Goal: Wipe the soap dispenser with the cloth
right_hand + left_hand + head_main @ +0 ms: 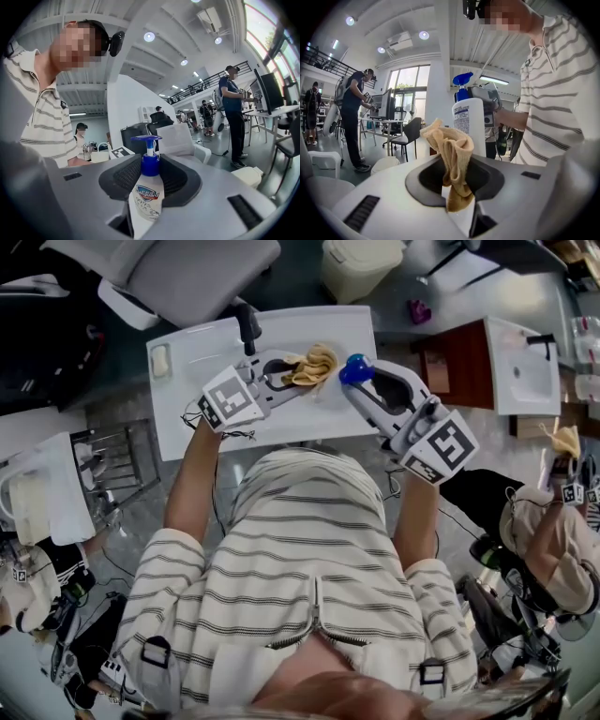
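Note:
In the head view both grippers are held up over a white washbasin [187, 418]. My left gripper [292, 371] is shut on a crumpled tan cloth [314, 364]. My right gripper [367, 381] is shut on a white soap dispenser whose blue pump [356, 368] sits just right of the cloth. In the left gripper view the cloth [452, 159] stands up out of the left gripper [457, 176], with the dispenser [468, 122] upright close behind it; whether they touch I cannot tell. In the right gripper view the dispenser [147, 187] is clamped by its body in the right gripper [149, 180].
The basin carries a black faucet [249, 329] and a bar of soap [160, 360]. A grey chair [178, 273] and a pale bin [361, 263] stand behind it. A second basin [520, 362] stands at the right. Other people work at both sides.

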`<state>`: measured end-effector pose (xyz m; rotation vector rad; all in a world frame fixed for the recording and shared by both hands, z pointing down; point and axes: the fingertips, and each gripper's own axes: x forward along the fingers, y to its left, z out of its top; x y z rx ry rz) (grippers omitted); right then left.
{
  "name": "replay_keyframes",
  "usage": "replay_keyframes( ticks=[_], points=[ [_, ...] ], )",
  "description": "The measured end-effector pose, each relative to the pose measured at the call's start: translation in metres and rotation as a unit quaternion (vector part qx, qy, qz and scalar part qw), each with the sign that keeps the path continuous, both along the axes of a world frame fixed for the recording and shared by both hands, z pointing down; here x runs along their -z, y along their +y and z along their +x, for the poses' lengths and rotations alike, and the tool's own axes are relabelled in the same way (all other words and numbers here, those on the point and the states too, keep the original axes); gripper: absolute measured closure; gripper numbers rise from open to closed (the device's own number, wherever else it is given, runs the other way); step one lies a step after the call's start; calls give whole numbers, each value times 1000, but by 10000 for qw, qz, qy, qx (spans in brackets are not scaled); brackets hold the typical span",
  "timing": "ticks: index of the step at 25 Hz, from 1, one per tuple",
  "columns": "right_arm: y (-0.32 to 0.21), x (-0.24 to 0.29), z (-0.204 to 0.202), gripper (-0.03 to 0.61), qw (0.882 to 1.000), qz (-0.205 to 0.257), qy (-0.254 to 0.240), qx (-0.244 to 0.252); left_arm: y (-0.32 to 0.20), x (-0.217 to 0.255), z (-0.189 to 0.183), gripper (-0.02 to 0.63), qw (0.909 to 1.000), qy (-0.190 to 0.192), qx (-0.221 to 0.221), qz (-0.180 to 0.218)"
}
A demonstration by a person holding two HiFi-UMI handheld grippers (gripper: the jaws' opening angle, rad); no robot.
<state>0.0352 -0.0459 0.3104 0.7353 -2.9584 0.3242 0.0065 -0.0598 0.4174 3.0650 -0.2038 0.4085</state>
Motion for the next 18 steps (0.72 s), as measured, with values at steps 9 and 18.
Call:
replay_keyframes(
  ticks=[9,18],
  points=[
    [-15,-6,4,453,9991,-28,162,-387,-1,10,-7,517,9991,317,245,-156],
    [-27,-15,4,453,9969,11,331,-719,-9,17,-13,517,9948,514,875,-100]
  ],
)
